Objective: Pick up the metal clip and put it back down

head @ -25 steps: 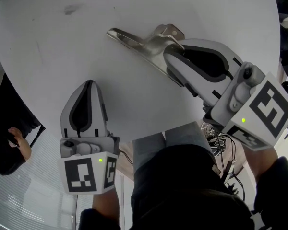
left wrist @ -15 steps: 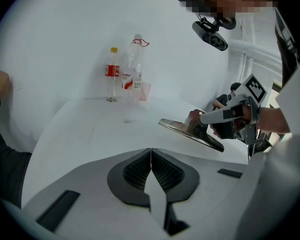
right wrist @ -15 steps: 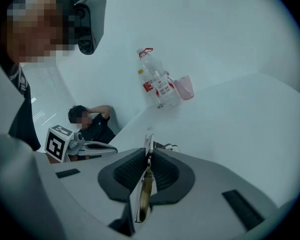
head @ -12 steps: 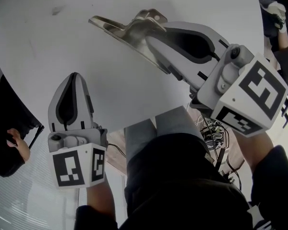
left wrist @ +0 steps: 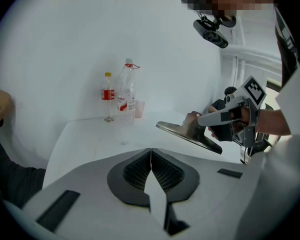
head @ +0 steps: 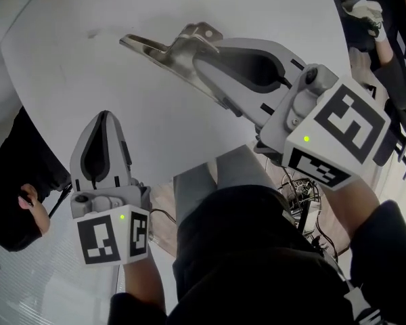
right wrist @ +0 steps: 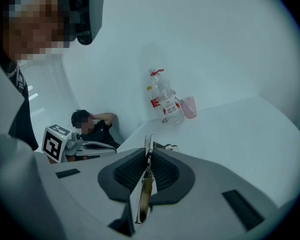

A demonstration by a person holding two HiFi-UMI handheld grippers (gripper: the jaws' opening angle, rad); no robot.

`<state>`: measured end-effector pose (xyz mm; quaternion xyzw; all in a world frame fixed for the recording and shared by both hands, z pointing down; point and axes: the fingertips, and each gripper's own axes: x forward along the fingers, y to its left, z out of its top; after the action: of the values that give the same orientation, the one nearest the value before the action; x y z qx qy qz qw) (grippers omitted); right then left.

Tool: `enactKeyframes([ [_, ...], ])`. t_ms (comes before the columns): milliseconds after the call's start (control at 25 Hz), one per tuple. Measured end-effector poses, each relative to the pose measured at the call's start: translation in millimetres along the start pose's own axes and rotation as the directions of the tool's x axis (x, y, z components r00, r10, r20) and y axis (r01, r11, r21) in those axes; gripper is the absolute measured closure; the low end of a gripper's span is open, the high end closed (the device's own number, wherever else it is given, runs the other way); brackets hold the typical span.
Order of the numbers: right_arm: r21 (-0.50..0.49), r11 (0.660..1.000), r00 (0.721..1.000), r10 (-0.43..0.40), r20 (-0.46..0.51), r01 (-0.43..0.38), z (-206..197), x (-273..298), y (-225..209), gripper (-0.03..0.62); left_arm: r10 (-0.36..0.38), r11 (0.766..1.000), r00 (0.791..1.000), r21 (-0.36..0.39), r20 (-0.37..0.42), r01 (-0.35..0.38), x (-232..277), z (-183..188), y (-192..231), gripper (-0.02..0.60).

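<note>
right claw (head: 201, 54) has the shiny silver metal clip (head: 155, 47) up in the air, left claw (head: 105, 117) is just idling

The right claw is clenched on the clip, pinching it edge-on by the hinged end, so the long flat tongue pokes out toward the far-left edge of the round white desk (head: 74, 93). The clip looks clear of the desk, roughly over its middle. I'd say the pickup half is done and only the set-down is left. The left claw is clamped shut on nothing and parked over the near edge, probably just to stay out of the way, since 1 claw is plenty here. 2 clear plastic bottles (left wrist: 121, 91) and a small pink cup (left wrist: 139, 109) sit by the far edge, well apart from the action.
</note>
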<state>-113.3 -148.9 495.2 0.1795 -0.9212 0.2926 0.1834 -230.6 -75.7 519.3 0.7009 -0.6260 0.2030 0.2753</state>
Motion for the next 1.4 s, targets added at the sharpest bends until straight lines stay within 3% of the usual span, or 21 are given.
enactKeyframes([
  [960, -0.102, 0.994, 0.991, -0.012, 0.132, 0.025, 89.1, -56.8, 66.3, 0.548, 0.015, 0.998, 0.985, 0.062, 0.173, -0.026, -80.0, 94.8, -13.4, 0.560],
  [1400, -0.128, 0.991, 0.980, -0.021, 0.199, 0.047, 106.8, -73.8, 94.4, 0.548, 0.004, 0.996, 0.974, 0.089, 0.226, -0.025, -105.5, 105.2, -10.4, 0.558],
])
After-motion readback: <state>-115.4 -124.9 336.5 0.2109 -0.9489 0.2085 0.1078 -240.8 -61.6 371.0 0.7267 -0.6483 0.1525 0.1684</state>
